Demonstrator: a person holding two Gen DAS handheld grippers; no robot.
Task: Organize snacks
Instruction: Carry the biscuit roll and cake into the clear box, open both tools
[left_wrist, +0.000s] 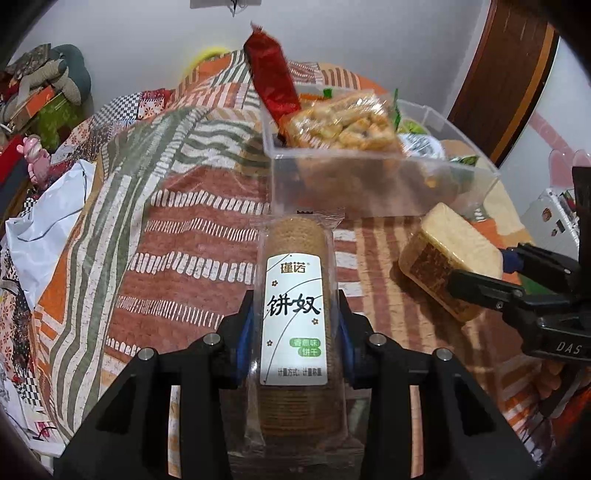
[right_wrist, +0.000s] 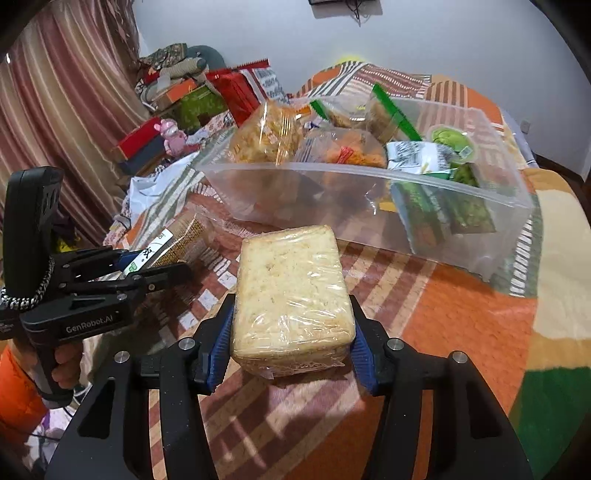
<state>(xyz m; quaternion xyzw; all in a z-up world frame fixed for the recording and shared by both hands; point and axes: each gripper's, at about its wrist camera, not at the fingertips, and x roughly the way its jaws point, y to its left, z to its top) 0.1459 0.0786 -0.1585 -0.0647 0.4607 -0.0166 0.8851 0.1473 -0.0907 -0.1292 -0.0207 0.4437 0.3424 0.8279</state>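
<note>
Pick-up step: left gripper (left_wrist: 295, 325) clamps biscuit pack (left_wrist: 294, 314), right gripper (right_wrist: 291, 343) clamps wrapped cake (right_wrist: 291, 291); next, carry both into clear bin (right_wrist: 369, 206), which is crowded w/ snacks.

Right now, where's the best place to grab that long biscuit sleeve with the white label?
Grip the biscuit sleeve across its narrow width near the middle, coming from its near end along its length, as the left gripper does. The long sides give flat purchase; the crimped ends would crumple.

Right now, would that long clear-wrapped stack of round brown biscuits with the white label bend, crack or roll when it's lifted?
The long clear-wrapped stack of round brown biscuits probably stays fairly stiff, since the discs sit tightly packed. They look thin, so a hard squeeze from the left gripper might crack some. Being cylindrical, it could roll if set down on the patterned blanket.
</note>
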